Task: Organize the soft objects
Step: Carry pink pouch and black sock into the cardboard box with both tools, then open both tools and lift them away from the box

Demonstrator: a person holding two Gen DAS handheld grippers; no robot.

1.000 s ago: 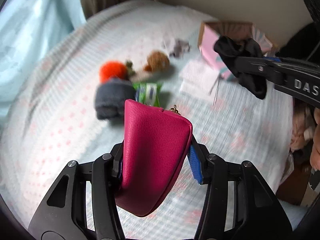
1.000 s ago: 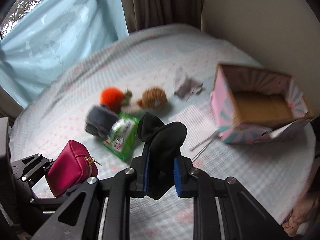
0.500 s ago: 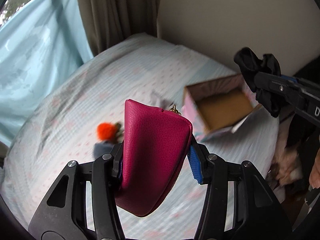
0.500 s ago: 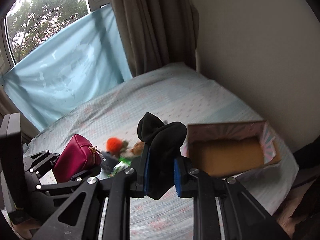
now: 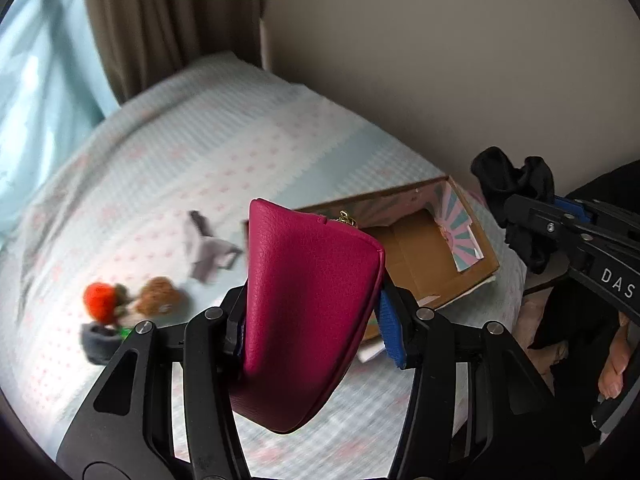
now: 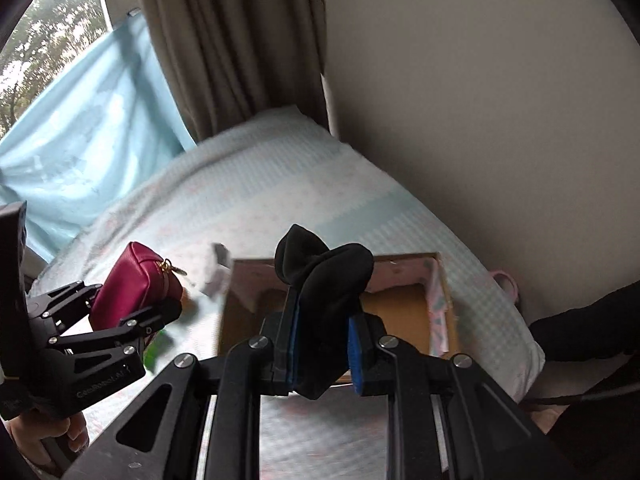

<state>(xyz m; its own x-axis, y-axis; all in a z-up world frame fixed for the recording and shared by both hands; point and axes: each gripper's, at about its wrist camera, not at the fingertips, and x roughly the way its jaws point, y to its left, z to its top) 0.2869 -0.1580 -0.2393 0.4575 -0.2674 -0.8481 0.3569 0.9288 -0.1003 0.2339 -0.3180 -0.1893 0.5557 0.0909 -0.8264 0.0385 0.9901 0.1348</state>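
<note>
Left tongs [image 5: 316, 328] clamp a magenta leather-look pouch [image 5: 304, 300], long axis pointing away from the camera, gold zipper pull at its far tip, held above the bed [image 5: 224, 152]. Right tongs [image 6: 322, 352] pinch a crumpled black sock [image 6: 324, 280], bunched end up, over the open cardboard box [image 6: 440, 304].

Magenta pouch [image 5: 308, 312] and black sock [image 6: 324, 300] held aloft above box [image 6: 440, 300].

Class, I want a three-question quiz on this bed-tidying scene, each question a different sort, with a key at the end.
1. True or false: the left tongs grip a magenta zip pouch.
2. What do the right tongs hold: A) orange plush toy, B) black sock, C) tissue pack?
3. Fill in: the cardboard box on the bed stands ____, with its brown floor showing.

Key: 1 true; 2 B; 3 open.
</note>
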